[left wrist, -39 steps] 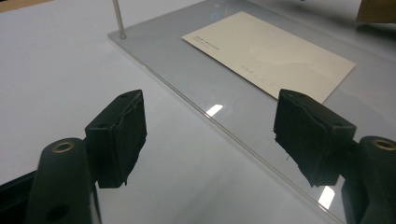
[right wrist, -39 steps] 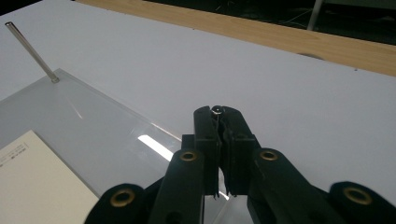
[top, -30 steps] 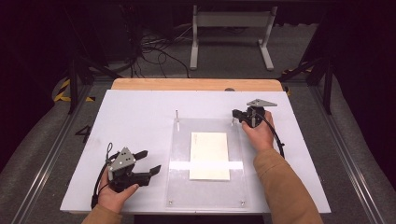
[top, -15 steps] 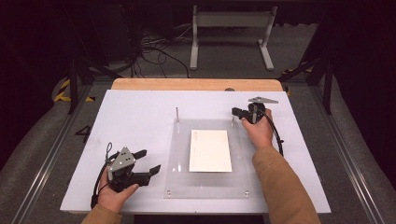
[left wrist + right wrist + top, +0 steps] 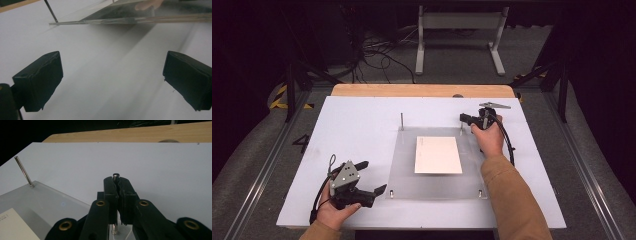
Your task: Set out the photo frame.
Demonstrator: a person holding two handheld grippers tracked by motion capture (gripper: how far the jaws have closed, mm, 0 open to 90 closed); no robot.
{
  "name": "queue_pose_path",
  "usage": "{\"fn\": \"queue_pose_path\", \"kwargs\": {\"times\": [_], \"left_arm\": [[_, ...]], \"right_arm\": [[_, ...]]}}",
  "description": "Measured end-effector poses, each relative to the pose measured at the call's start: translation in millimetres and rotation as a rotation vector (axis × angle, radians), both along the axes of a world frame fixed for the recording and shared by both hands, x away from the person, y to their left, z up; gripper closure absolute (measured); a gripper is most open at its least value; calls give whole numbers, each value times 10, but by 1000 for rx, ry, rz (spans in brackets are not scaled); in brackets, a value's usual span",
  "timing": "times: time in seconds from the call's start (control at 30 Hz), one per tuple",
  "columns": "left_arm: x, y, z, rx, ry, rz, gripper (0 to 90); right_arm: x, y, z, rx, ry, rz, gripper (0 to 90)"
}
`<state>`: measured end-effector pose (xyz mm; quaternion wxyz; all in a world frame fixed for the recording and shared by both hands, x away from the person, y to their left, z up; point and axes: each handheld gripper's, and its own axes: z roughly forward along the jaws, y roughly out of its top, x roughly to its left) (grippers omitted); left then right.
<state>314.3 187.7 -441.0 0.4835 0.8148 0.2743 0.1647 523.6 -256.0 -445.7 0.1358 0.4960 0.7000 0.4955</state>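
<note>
A clear acrylic plate (image 5: 404, 165) lies mid-table with a white card (image 5: 438, 155) on it and thin metal posts at its corners. My right gripper (image 5: 464, 118) is at the plate's back right corner, shut on the upright post (image 5: 115, 175) there, whose tip pokes out above the jaws (image 5: 117, 185). The back left post (image 5: 402, 121) stands free. My left gripper (image 5: 374, 176) rests near the table's front left, just left of the plate, open with nothing between its fingers (image 5: 40, 80). From there the plate's edge (image 5: 130, 20) shows raised off the table, with shadow under it.
The white tabletop (image 5: 352, 125) has a wooden strip (image 5: 422, 90) along its back edge. Beyond it are a dark floor, cables and a white stand (image 5: 459, 22). Bare table lies left and right of the plate.
In the high view the plate's near edge and the card have shifted back, away from the person. The right gripper stays on the post. The left gripper has not moved.
</note>
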Motion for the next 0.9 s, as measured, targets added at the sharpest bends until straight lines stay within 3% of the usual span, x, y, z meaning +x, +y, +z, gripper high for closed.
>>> {"fn": "queue_pose_path", "kwargs": {"times": [0.1, 0.37, 0.63, 0.9], "left_arm": [[-46, -43, 5, 38, -30, -5, 21], [-140, -228, 93, 53, -94, -55, 16], [-95, -372, 163, -1, -114, -86, 16], [-68, -490, 225, -61, -164, -115, 44]], "right_arm": [[18, -1, 2, 4, 10, -3, 859], [29, -4, -6, 16, 17, -7, 858], [40, -9, -18, 32, 20, -12, 858], [52, -12, -28, 45, 26, -18, 857]]}}
